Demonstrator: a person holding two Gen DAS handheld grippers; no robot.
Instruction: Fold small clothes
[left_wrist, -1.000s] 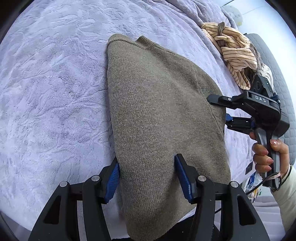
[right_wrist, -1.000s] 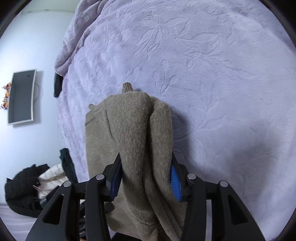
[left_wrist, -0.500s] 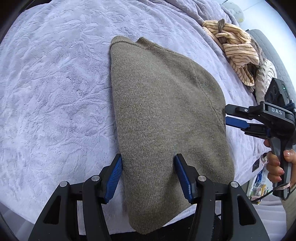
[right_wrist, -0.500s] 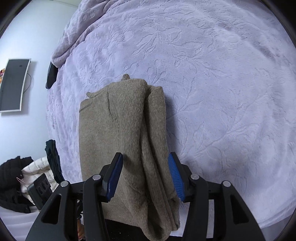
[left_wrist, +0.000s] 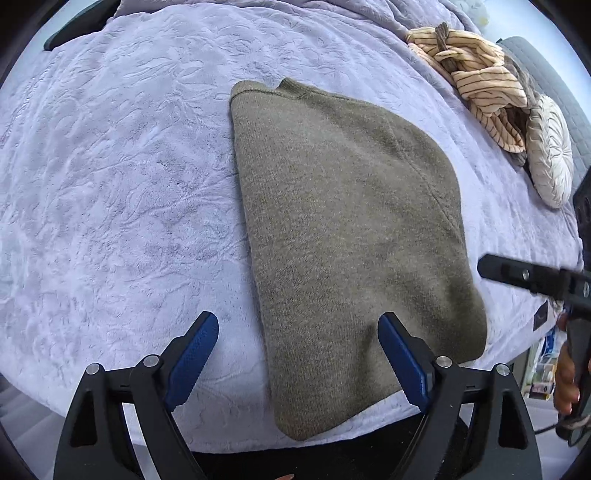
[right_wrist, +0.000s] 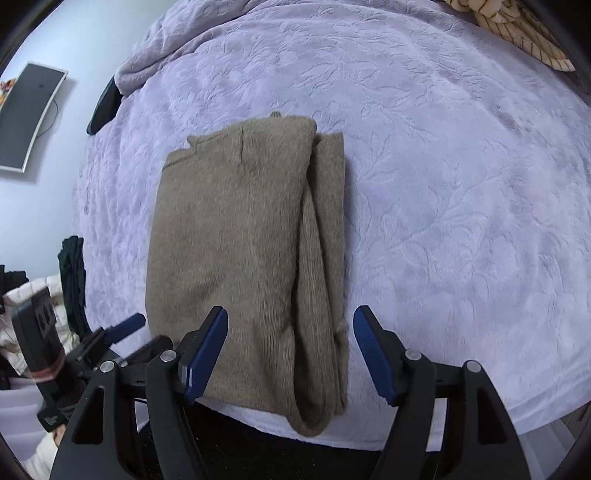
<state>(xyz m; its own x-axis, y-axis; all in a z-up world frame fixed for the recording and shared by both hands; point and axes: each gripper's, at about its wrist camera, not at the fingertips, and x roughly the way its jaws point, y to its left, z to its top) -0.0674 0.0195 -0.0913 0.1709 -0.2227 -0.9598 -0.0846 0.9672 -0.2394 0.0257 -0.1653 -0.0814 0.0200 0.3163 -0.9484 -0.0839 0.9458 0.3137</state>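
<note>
Lying folded lengthwise on the lavender bed cover (left_wrist: 110, 184), the olive-brown sweater (left_wrist: 343, 236) has its near end drooping over the bed's front edge. Both tools are released: the left gripper (left_wrist: 297, 354) has its jaws spread wide above that near end, and the right gripper (right_wrist: 290, 349) hovers likewise with jaws apart, holding nothing. The main risk, as I judge it, is the overhanging end dragging the knit off the edge, or the loose doubled layers along the sweater's right side slipping apart if only the top layer gets pinched. A striped garment (left_wrist: 476, 77) and a round cushion (left_wrist: 550, 158) lie well apart.
</note>
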